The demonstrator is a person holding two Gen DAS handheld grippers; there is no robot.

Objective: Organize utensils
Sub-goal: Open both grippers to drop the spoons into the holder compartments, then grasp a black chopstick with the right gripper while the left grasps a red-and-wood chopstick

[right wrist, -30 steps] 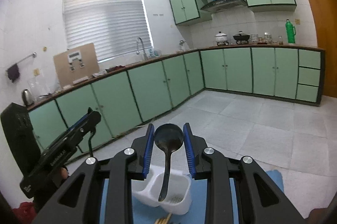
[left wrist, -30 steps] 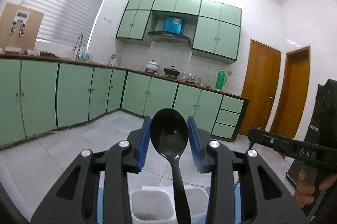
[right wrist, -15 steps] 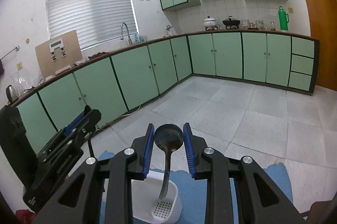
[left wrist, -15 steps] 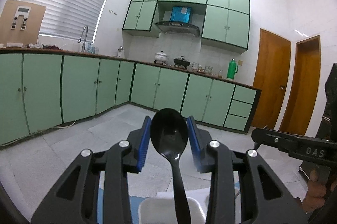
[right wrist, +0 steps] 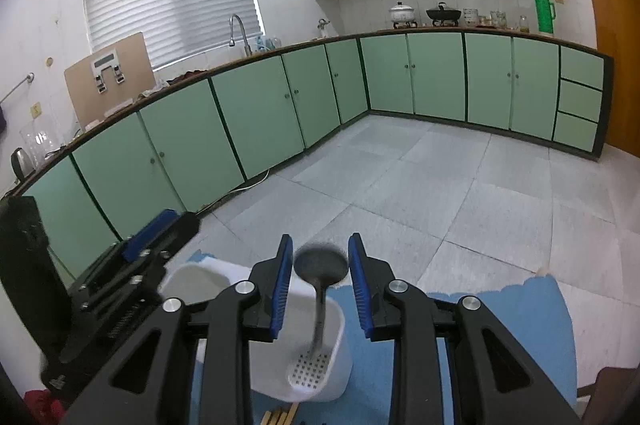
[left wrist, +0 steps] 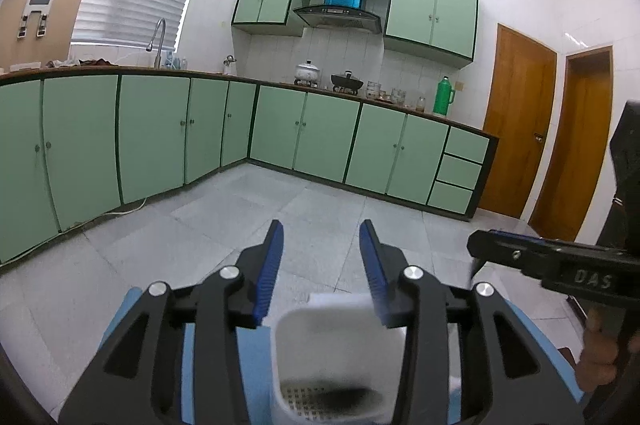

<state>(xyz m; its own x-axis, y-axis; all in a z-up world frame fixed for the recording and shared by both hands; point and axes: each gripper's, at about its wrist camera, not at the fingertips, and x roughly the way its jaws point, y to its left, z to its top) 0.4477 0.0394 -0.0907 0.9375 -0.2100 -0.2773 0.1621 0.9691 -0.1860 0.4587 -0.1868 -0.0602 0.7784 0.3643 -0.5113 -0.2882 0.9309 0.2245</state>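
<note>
The left claw (left wrist: 320, 265) is opening with nothing between its blue pads, above the white utensil holder (left wrist: 336, 329) at the lower centre of its frame. In the right wrist view the right claw (right wrist: 318, 281) stands slightly apart around a black ladle (right wrist: 320, 265); blur hides whether the pads press it, and its handle dips into the holder's right compartment. The ladle looks light, stiff and smooth, probably best pinched at the slim neck under the bowl.

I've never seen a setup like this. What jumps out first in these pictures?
Two black grippers with blue pads hang over a white utensil holder on a blue mat. The right gripper has a dark spoon between its pads, handle down in the holder; the left gripper, opening, has nothing between its pads. Mint-green cabinets line the walls.
</note>
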